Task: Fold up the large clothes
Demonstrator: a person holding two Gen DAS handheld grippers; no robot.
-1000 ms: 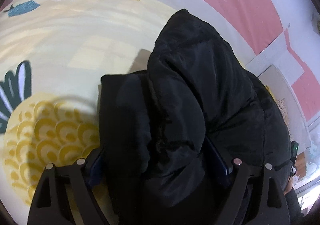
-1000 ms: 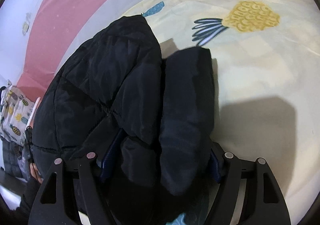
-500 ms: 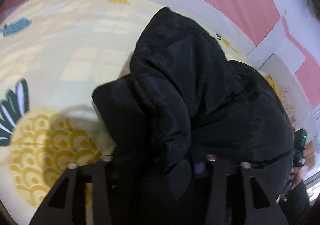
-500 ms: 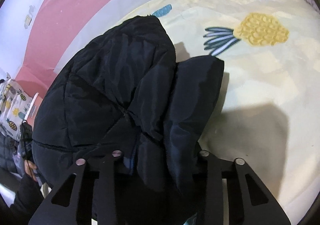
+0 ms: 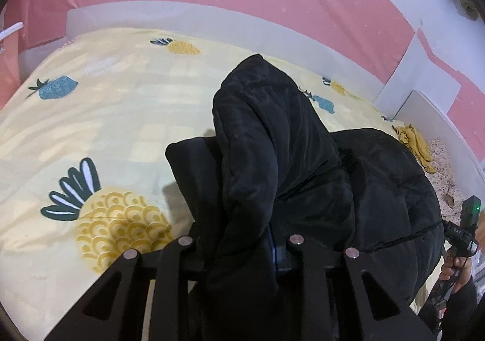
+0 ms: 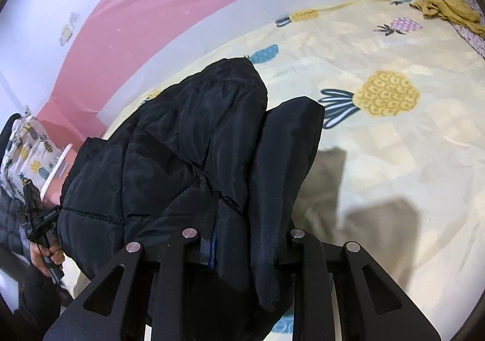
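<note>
One pale yellow bedsheet printed with pineapples (image 5: 121, 117) (image 6: 409, 159) is covering the bed and filling most of both views; in the left wrist view five pineapple prints are showing on it, two yellow with dark leaves, two blue, and one small yellow one far right, while the right wrist view is showing five more clearly, among them one lilac. Behind it one pink wall with a white lower band (image 5: 242, 1) (image 6: 127, 17) is curving around the bed.

One black quilted puffer jacket (image 5: 291, 165) (image 6: 188, 153) is lying bunched on the sheet, one padded fold rising to a peak in the middle and one flatter fold (image 5: 194, 165) (image 6: 288, 159) sticking out beside it. Its near edge is hanging over both grippers.

Two grippers are working. The left gripper (image 5: 239, 253) is pinching a thick wad of the jacket, its two black fingers drawn in against the fabric on either side. The right gripper (image 6: 242, 247) is likewise clamping a thick fold of the jacket between its two fingers. Each gripper is also appearing once, small and dark, at the edge of the other's view, held in a hand (image 5: 457, 268) (image 6: 45, 256).

One crumpled mustard-yellow cloth (image 5: 415, 141) (image 6: 445, 8) is lying at the far corner of the bed, well apart from the jacket. One pineapple-patterned white pillow (image 6: 27, 147) is sitting beyond the bed's edge in the right wrist view.
</note>
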